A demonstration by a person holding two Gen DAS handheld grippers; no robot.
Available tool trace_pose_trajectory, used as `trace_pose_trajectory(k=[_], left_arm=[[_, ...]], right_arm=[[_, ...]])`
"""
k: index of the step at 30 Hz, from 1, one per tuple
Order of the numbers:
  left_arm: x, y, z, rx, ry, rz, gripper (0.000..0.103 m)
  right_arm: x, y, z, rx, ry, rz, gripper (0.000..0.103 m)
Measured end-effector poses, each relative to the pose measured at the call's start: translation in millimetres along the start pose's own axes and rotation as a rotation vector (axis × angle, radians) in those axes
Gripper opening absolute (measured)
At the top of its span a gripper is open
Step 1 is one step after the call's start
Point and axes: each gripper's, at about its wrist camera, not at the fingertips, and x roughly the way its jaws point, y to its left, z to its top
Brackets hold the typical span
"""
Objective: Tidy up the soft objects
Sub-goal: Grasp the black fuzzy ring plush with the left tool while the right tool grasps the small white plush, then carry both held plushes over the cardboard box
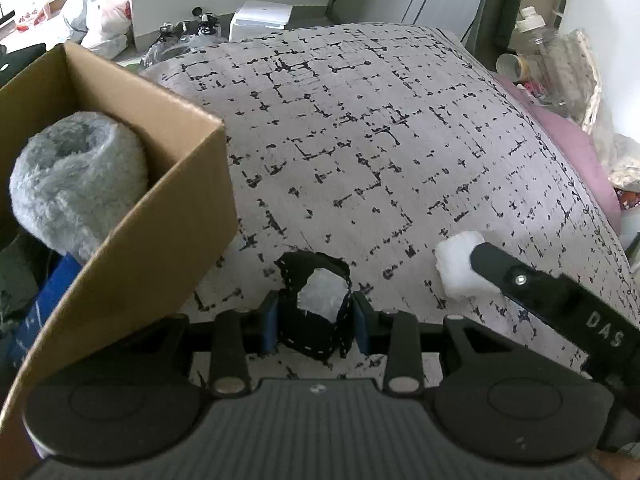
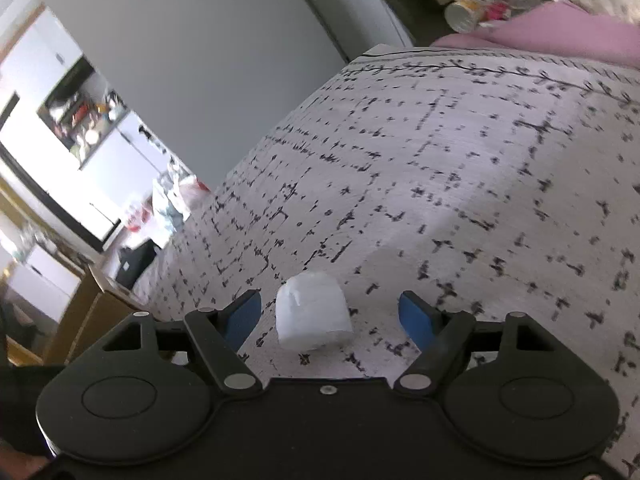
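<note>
Left wrist view: the left hand-held gripper [image 1: 314, 322] is clamped on a small black fabric piece with white stitching [image 1: 316, 312], its blue pads pressing both sides. A white filling shows through an opening in the fabric. The piece sits low on the patterned bed cover [image 1: 360, 140], grey-white with a broken black grid. To the left stands an open cardboard box [image 1: 160, 216], its near corner just beside the gripper. Inside the box lies a grey fluffy item [image 1: 76, 184], leaning against the left part of the interior; dark and blue material lies below it. At the right, one black finger of the right hand-held gripper [image 1: 496, 264] overlaps a white soft block [image 1: 460, 268] resting on the cover. Bags, a white box and bottles stand beyond the bed.

Right wrist view: the right hand-held gripper [image 2: 330, 314] has its jaws apart, blue pads standing clear on either side of the white soft block [image 2: 314, 314]. The block rests on the bed cover [image 2: 460, 180], touched by neither pad. The cardboard box [image 2: 92, 312] shows at the lower left edge. A pink cloth [image 2: 560, 32] lies at the far edge of the bed.
</note>
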Motion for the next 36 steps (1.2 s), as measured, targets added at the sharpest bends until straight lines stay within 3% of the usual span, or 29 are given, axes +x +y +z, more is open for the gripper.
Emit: trace_pose_trajectory(k=[5,7,9,19,36], left_arm=[[3,4,1,-0.014,0.001,-0.014,0.036],[3,5,2,-0.019,-0.001,-0.017,0.036],[3,5,2,-0.023,-0.002,-0.017,0.036],[-14,4,-6,-0.006,-0.003,-0.007,0.036],[-90,13,-23,-0.005,-0.086,-0.058,0.036]], right_arm=[[8,11,-2,-0.062,-0.004,-0.039,0.068],[9,12,-1,-0.074,-0.009,-0.065,0.049],[10,12,-1,-0.078,-0.006,-0.083,0.040],[-10,22,-5,-0.098,-0.009,-0.113,0.038],[-104,48,-7,-0.022,-0.077,-0.205,0.038]])
